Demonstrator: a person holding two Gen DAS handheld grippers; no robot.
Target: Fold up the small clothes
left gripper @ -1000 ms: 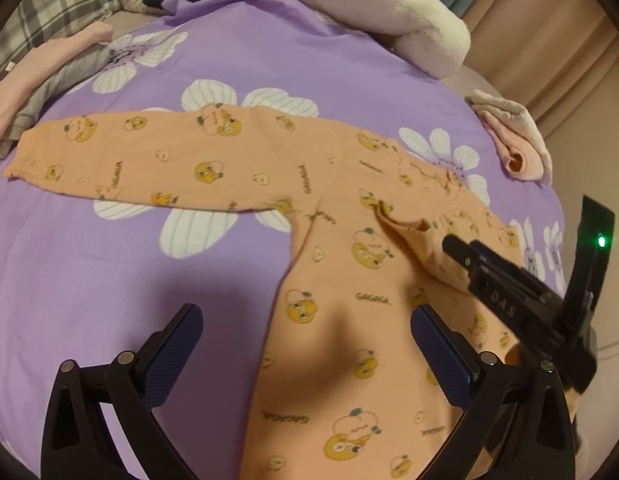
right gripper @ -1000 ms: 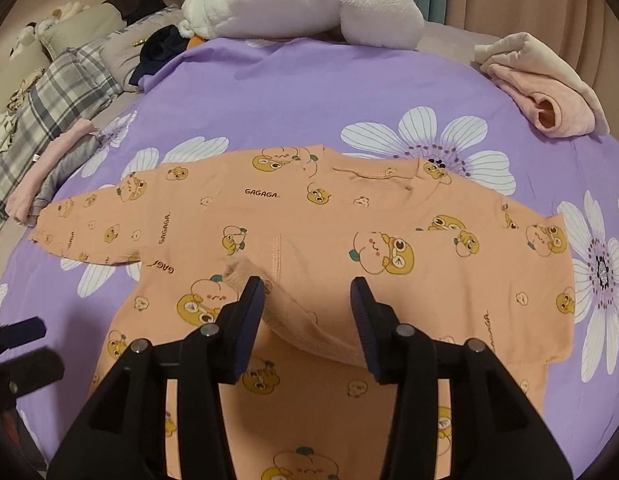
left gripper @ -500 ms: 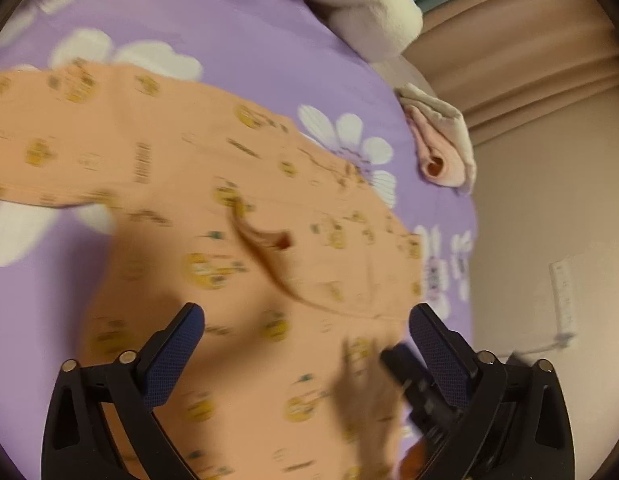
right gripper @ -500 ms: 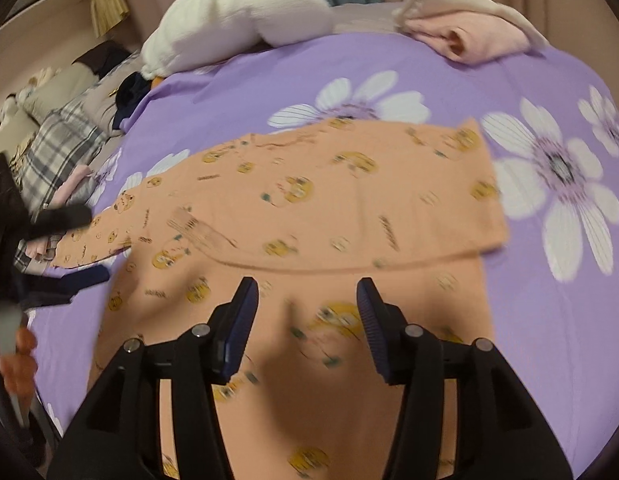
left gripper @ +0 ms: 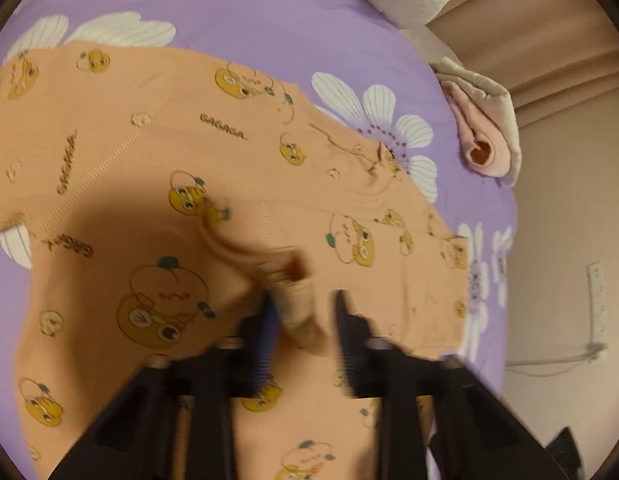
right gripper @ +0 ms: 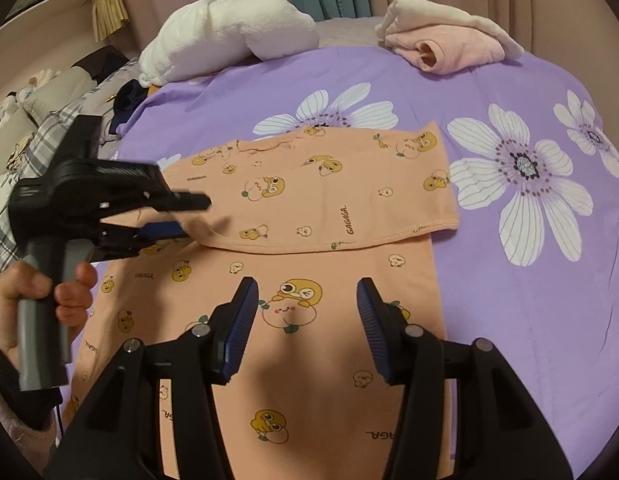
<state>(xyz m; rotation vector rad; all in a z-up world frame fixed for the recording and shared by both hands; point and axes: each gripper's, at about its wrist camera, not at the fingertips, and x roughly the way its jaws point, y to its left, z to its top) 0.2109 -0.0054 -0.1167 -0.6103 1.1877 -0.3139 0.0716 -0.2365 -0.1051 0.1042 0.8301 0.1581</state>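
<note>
An orange printed garment [right gripper: 309,280] lies spread flat on a purple bedsheet [right gripper: 509,320] with white flowers, filling the centre and lower half of both views; its right sleeve [right gripper: 329,188] is folded inward across the chest, the cuff end [left gripper: 293,292] lying at about 9 o'clock of that fold in the right wrist view. The left tongs [left gripper: 303,312], seen from the side at 9 o'clock in the right wrist view [right gripper: 197,216] and held by the person's left hand [right gripper: 49,292], have just been closing; in the blurred left wrist view the ribbed cuff end sits between the two fingers, which stand close on either side of it, though whether the pads already press on the cloth cannot be told. The right tongs [right gripper: 305,320] stand apart above the garment's body, at 6 o'clock of the folded sleeve, with nothing between the fingers. A white fluffy blanket [right gripper: 229,48] lies at 11 o'clock at the far edge of the bed, and a folded pink-and-cream garment [right gripper: 449,44] lies at 1 o'clock, both well apart from the orange garment. Plaid cloth [right gripper: 29,152] lies off the sheet at 9 o'clock.
</note>
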